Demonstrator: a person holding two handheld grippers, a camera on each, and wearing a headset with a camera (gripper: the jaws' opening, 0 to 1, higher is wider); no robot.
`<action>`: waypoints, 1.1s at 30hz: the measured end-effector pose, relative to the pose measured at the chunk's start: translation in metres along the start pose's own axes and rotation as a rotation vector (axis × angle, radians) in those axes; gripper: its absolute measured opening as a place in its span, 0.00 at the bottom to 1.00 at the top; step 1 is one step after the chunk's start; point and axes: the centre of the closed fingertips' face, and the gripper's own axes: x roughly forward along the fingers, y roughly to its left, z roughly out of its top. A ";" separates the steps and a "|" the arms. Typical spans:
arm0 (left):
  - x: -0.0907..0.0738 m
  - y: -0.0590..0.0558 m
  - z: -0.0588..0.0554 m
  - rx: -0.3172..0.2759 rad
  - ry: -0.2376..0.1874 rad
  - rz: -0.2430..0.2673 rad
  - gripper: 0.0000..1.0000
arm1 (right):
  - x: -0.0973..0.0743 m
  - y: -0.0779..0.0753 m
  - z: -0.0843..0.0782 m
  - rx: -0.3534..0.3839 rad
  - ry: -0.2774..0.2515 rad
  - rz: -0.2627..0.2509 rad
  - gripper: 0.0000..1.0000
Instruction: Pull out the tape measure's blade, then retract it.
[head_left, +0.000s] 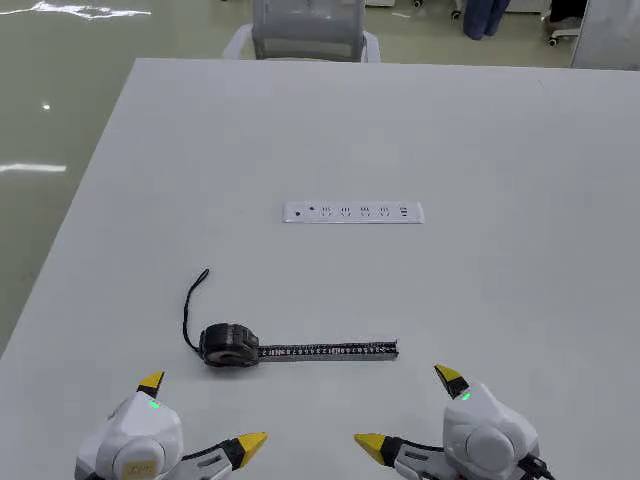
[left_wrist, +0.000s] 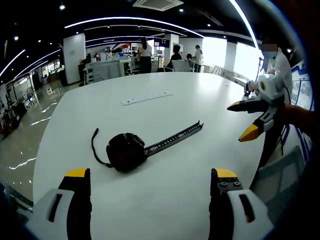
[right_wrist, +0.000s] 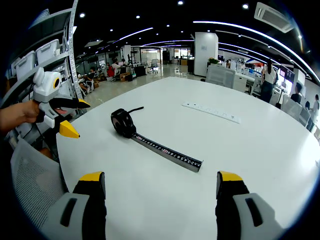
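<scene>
Jaws on both grippers are wide apart and hold nothing; the left gripper (head_left: 200, 412) is at the near left and the right gripper (head_left: 410, 410) at the near right, both close above the white surface (head_left: 500, 150).

A little farther away than the jaws lies the tape measure (head_left: 229, 345), flat on the surface; nothing touches it. Its dark round case is on the left, and its blade (head_left: 328, 350) is already out, running in a straight line to the right; the long way of the blade goes left to right, across in front of both grippers. A black strap (head_left: 190, 300) curls away from the case to the far left.

The case is nearer the left gripper; the blade's tip (head_left: 395, 348) is nearer the right gripper, just beyond it. So the pulling-out part looks done, I think, and the pulling-back part is left. The left jaws would need to reach forward to hold the case.

Far off, past the tape measure, a white power strip (head_left: 353, 212) lies flat, well apart from everything.
</scene>
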 end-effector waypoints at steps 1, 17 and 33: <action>0.000 0.000 0.000 -0.002 0.000 0.000 0.99 | 0.000 0.000 0.000 0.000 0.000 -0.001 0.94; 0.003 -0.004 -0.001 -0.029 0.004 0.003 0.98 | 0.003 0.001 -0.002 -0.012 0.015 0.007 0.94; 0.018 0.001 -0.009 -0.107 0.023 0.053 0.90 | 0.014 -0.007 -0.004 -0.056 0.006 0.066 0.82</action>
